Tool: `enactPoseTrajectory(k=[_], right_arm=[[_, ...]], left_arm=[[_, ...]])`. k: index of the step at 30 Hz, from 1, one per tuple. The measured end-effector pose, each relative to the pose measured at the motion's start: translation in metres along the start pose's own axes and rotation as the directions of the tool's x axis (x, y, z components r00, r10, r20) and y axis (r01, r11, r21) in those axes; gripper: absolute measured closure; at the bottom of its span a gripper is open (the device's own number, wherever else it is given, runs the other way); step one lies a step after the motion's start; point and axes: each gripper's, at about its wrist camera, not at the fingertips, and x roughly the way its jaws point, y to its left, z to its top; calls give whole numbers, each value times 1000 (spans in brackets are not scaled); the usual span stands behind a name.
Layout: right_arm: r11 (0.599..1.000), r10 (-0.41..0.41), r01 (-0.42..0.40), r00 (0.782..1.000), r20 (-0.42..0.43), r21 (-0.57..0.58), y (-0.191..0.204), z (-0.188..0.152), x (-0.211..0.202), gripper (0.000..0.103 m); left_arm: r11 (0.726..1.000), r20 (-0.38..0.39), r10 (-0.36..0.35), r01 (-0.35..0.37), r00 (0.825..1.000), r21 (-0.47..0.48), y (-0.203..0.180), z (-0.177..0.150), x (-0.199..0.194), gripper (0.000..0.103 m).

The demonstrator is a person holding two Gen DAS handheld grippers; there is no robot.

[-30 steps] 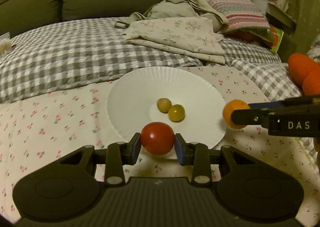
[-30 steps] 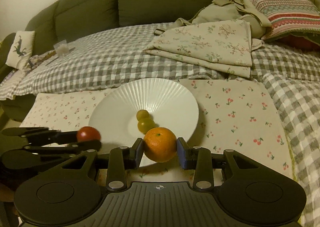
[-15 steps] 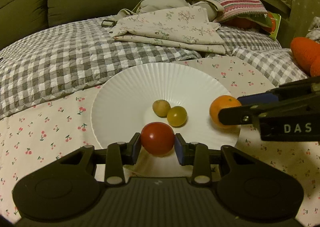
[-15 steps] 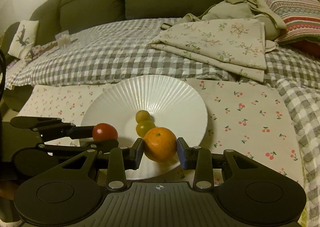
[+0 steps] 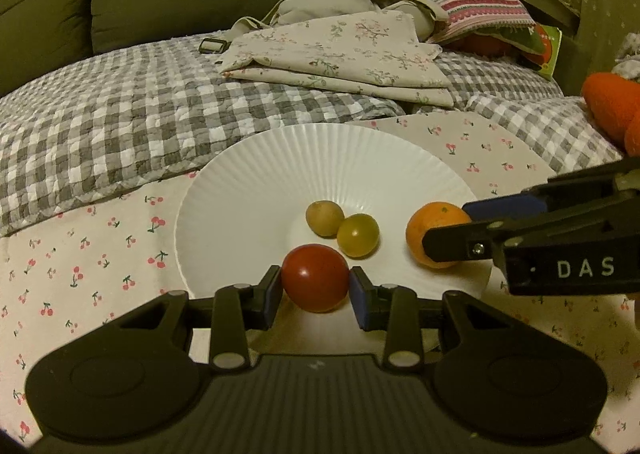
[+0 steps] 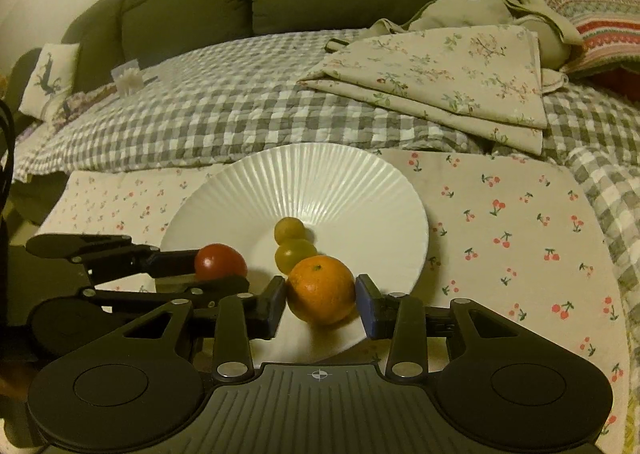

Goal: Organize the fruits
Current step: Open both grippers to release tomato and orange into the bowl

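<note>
Dim, yellowish light is cast throughout; soft shadows are thrown on the plate [image 5: 248, 189] beneath both fingers' fruit. Edges are bowed and darkened by fisheye; focus is kept fairly sharp.

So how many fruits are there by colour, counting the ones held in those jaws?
Red: 1, the tomato held in the left gripper.
Orange: 1, the orange held in the right gripper.
Yellow-green: 2, the small round fruits lying touching each other on the white plate.
Total: 4.
</note>
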Motion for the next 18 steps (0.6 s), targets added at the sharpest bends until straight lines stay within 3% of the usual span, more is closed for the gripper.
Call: enactPoseTrajectory(k=[2,6,18], right_arm=[[1000,10,-10,1000,11,20,-1,2,-4,56],[999,19,-20,999,36,41,-1,6,-12,53],[998,12,-17,997,77,63,8,14,-36,47]], left_arm=[[1000,7,0,0,1000,-1,1,0,-3,65],[1000,22,8,-7,1000,-20,3,0,-12,50],[994,24,38,-35,999,-108,27,-9,-55,47]])
